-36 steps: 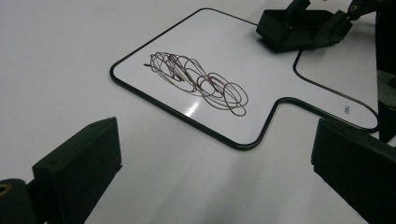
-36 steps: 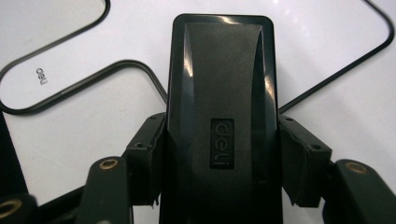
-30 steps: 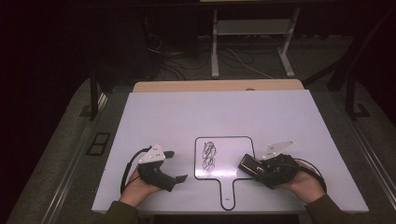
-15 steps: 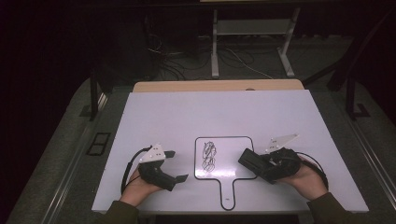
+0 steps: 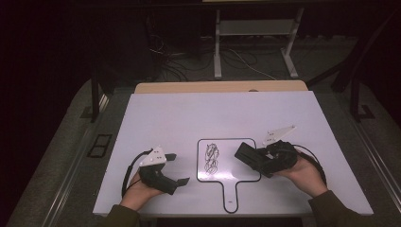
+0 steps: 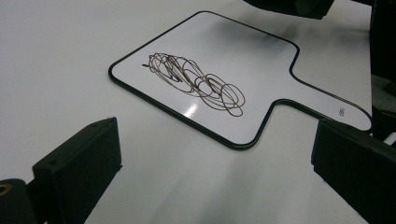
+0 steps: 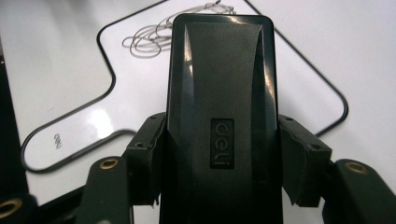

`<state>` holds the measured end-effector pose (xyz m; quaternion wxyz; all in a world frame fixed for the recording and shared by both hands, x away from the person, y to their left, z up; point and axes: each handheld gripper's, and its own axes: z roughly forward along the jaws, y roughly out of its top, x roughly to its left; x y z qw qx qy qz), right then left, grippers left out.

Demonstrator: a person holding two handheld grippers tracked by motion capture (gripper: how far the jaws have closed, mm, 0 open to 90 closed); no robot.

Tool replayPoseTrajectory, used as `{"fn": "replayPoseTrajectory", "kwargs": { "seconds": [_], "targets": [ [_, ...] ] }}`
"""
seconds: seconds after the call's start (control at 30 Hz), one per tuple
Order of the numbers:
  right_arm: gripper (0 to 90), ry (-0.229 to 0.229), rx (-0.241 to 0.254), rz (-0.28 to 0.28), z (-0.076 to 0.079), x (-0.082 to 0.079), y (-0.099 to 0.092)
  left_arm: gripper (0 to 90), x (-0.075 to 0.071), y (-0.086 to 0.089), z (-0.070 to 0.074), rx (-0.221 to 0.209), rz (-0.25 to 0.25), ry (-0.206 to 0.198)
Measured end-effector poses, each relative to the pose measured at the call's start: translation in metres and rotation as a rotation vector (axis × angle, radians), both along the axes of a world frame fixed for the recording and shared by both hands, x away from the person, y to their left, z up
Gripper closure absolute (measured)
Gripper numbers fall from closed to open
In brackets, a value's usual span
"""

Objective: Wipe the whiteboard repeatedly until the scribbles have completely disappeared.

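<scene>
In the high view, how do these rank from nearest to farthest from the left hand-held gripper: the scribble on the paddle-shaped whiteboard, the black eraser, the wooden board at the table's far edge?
1. The dark scribble on the paddle-shaped whiteboard, just right of the left hand-held gripper.
2. The black rectangular eraser, further right, clamped in the right hand-held gripper.
3. The light wooden board, at the far edge.

Occlusions and cut-offs, three views.

In the right gripper view the black eraser point(image 7: 219, 116) ran off the bottom edge and covered the middle of the paddle whiteboard point(image 7: 70, 84), including most of the scribble point(image 7: 154, 37). The small print on the handle point(image 7: 56, 140) was too small to read. In the left gripper view both jaws were cut by the frame edges. In the high view the forearms left the bottom edge, and the floor beyond the table point(image 5: 189, 113) was too dark to resolve.
</scene>
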<state>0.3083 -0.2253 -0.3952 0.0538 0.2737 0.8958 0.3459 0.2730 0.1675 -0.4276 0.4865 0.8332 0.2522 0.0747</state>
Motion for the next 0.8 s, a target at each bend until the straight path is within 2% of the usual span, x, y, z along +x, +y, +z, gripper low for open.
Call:
{"fn": "replayPoseTrajectory", "kwargs": {
  "seconds": [0.5, 0.8],
  "targets": [
    [39.0, 0.011, -0.006, 0.018, 0.005, 0.020, 0.025, 0.6, -0.001, -0.003, 0.001, 0.000, -0.004, -0.007],
    [39.0, 0.023, -0.003, 0.041, 0.009, 0.034, 0.048, 0.6, 0.000, -0.002, 0.000, -0.002, -0.005, -0.006]
  ]
}}
